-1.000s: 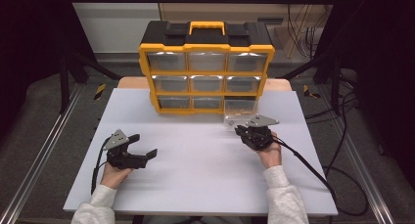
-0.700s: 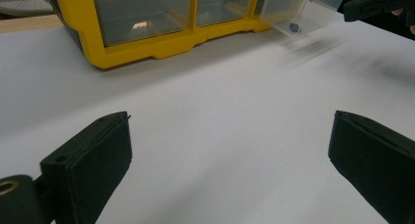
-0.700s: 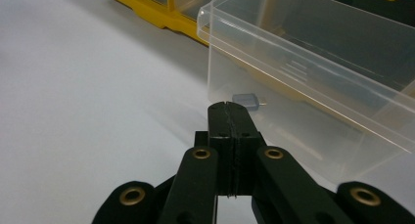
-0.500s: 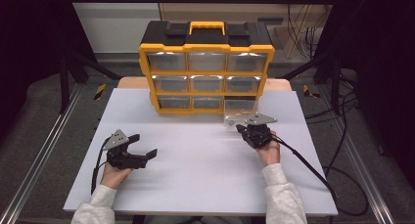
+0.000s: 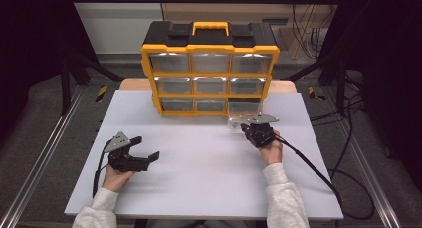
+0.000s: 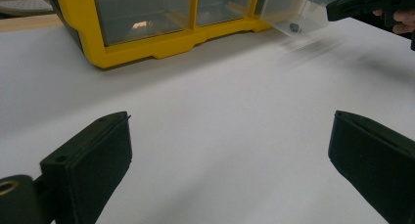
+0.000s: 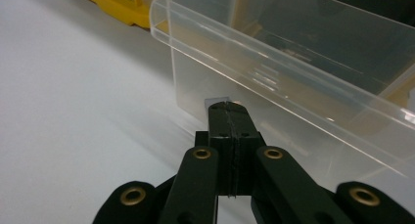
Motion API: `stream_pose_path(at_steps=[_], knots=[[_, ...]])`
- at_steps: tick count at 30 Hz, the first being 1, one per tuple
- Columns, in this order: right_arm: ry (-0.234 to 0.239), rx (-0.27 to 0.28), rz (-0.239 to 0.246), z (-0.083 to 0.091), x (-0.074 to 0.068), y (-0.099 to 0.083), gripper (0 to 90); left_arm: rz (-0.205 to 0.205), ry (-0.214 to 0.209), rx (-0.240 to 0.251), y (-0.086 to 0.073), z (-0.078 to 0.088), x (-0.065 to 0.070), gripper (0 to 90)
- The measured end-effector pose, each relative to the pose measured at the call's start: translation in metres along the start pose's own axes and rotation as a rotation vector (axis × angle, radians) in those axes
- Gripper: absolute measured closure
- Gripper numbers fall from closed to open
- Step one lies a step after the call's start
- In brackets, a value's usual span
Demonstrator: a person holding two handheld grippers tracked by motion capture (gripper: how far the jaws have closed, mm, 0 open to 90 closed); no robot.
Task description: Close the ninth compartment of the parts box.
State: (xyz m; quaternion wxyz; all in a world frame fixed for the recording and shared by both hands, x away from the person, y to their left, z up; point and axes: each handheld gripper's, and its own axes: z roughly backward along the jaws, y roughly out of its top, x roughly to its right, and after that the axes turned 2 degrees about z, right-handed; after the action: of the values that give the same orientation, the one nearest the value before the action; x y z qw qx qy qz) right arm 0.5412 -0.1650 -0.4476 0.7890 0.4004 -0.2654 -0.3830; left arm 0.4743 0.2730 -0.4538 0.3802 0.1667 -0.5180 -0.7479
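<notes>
A yellow and black drawer cabinet (image 5: 209,73) stands at the far middle of the white table (image 5: 199,188). Its bottom right clear drawer (image 5: 243,110) is partly pulled out. My right gripper (image 5: 247,127) is shut on the small tab (image 7: 218,100) at the front of this clear drawer (image 7: 293,62). In the left gripper view the drawer (image 6: 293,13) holds a small dark item (image 6: 293,27), and the right gripper (image 6: 337,9) shows at its front. My left gripper (image 5: 148,148) rests open on the table at the near left, its jaws wide apart (image 6: 230,136) with nothing between them.
The other drawers of the cabinet are closed. Black cables trail from both grippers, the right one (image 5: 318,173) running off the table's right edge. Metal frame rails (image 5: 45,153) run along both sides of the table.
</notes>
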Motion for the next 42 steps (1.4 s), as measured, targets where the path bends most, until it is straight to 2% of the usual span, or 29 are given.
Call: stream_pose_path(at_steps=[12,18,42], knots=[[-0.032,-0.002,0.003,-0.005,0.003,0.000,90.0,-0.002,-0.001,-0.006,0.000,-0.001,0.000,1.8],[-0.029,0.007,-0.012,-0.006,0.006,0.001,90.0,0.000,-0.002,-0.002,0.000,-0.001,0.000,1.8],[-0.034,0.013,0.013,-0.015,0.015,0.008,90.0,-0.001,-0.003,-0.005,-0.001,-0.001,0.000,1.8]])
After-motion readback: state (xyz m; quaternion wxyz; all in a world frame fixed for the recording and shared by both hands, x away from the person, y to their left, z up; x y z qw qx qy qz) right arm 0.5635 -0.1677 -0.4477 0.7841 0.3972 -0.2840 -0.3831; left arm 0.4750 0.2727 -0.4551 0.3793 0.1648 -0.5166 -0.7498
